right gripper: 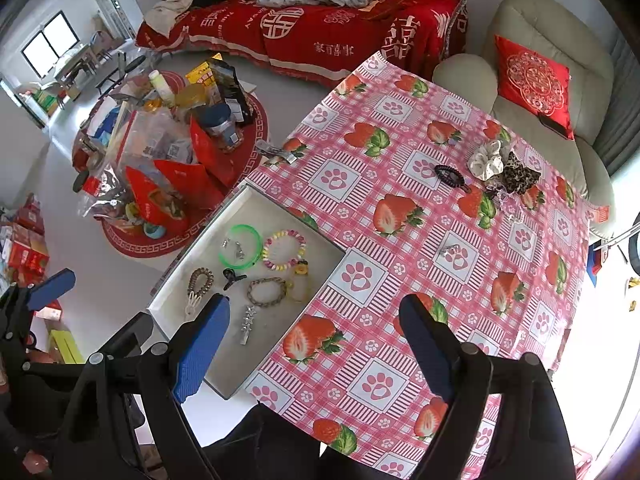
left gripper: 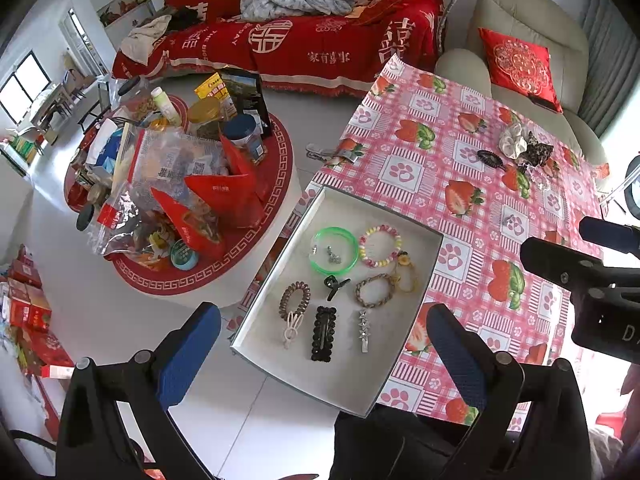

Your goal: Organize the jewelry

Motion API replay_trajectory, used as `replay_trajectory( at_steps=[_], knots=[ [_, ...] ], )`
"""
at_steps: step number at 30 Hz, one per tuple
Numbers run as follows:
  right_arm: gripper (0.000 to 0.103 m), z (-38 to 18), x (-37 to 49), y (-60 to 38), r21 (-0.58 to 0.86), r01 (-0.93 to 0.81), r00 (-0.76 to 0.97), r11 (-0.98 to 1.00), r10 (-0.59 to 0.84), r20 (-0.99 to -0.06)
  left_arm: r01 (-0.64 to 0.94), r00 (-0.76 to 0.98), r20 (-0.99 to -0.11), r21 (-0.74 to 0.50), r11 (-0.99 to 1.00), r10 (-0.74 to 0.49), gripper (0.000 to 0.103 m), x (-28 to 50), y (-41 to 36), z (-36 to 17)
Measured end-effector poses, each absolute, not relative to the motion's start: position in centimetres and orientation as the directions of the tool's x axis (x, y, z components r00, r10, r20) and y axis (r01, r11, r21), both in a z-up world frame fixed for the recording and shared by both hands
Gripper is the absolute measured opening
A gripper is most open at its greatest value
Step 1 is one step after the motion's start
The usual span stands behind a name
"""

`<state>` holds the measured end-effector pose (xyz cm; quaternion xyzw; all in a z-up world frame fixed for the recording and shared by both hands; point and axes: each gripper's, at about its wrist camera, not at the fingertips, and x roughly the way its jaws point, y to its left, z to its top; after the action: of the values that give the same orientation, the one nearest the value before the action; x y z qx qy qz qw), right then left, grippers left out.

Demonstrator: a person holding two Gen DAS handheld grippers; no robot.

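Observation:
A shallow white tray (left gripper: 404,227) (right gripper: 176,268) sits on the left edge of the table. It holds a green bangle (left gripper: 334,250) (right gripper: 240,246), a beaded bracelet (left gripper: 380,245) (right gripper: 284,250), a braided bracelet (left gripper: 374,290), a brown coil tie (left gripper: 295,300), a black hair clip (left gripper: 324,333) and a silver star clip (left gripper: 363,330) (right gripper: 247,324). Loose pieces lie far right on the table: a white scrunchie (right gripper: 486,160), a leopard scrunchie (right gripper: 520,176), a black coil tie (right gripper: 448,176) and a small silver piece (right gripper: 448,250). My left gripper (left gripper: 324,356) is open and empty above the tray. My right gripper (right gripper: 316,344) is open and empty over the table.
The table has a pink strawberry cloth (right gripper: 400,200). A metal clip (left gripper: 332,152) lies at its far left edge. A round low table (left gripper: 180,184) piled with bags and jars stands to the left. A red-covered sofa (left gripper: 300,32) and a beige armchair (left gripper: 520,40) stand beyond.

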<state>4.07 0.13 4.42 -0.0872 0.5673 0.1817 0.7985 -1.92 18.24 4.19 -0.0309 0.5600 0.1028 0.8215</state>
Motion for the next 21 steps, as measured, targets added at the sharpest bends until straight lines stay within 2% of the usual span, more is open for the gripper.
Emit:
replay_trajectory(
  at_steps=[21],
  knots=[
    [0.088, 4.08, 4.14, 0.74, 0.074, -0.398, 0.273, 0.915, 0.194, -0.942, -0.206, 0.339, -0.931, 0.065, 0.976, 0.133, 0.103, -2.16, 18.34, 3.81]
  ],
)
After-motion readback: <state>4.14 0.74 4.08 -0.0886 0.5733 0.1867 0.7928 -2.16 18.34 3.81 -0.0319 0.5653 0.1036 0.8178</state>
